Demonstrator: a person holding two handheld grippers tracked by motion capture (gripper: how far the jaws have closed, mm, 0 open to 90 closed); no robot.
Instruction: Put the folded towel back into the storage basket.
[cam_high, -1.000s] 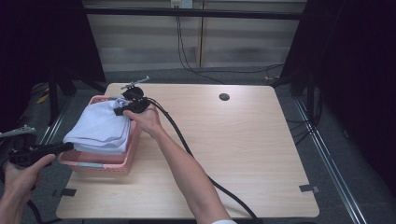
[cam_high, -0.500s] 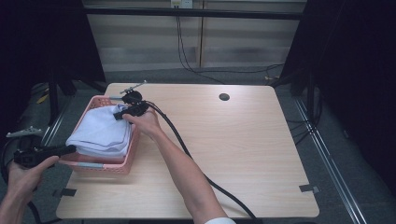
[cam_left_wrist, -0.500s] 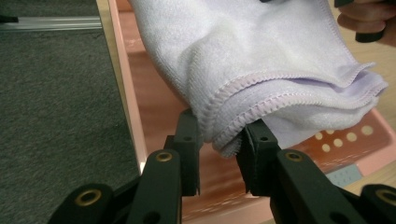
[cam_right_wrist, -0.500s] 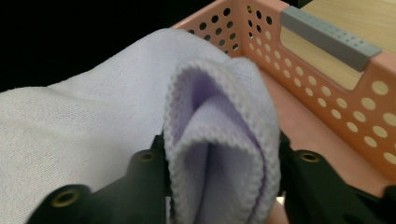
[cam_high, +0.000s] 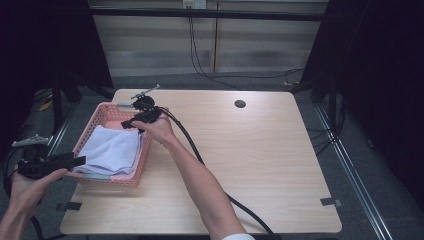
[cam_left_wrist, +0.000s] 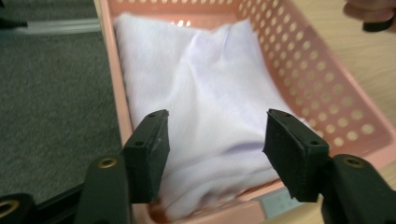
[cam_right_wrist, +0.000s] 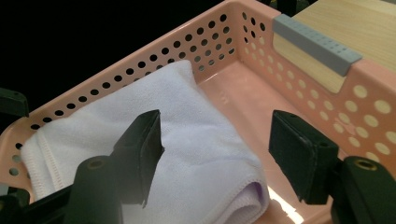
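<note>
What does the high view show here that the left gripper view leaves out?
High view alone: the whole table, its round hole, both forearms, and the right gripper at the basket's far end. Left gripper view alone: the left gripper with open jaws, just opened, nothing between the pads. Both: the pink basket holding the folded white towel.

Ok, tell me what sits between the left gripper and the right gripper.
The folded white towel in the pink basket lies between the left gripper and the right gripper, seen in the high view. Both grippers' jaws have just been opening and hold nothing.
</note>
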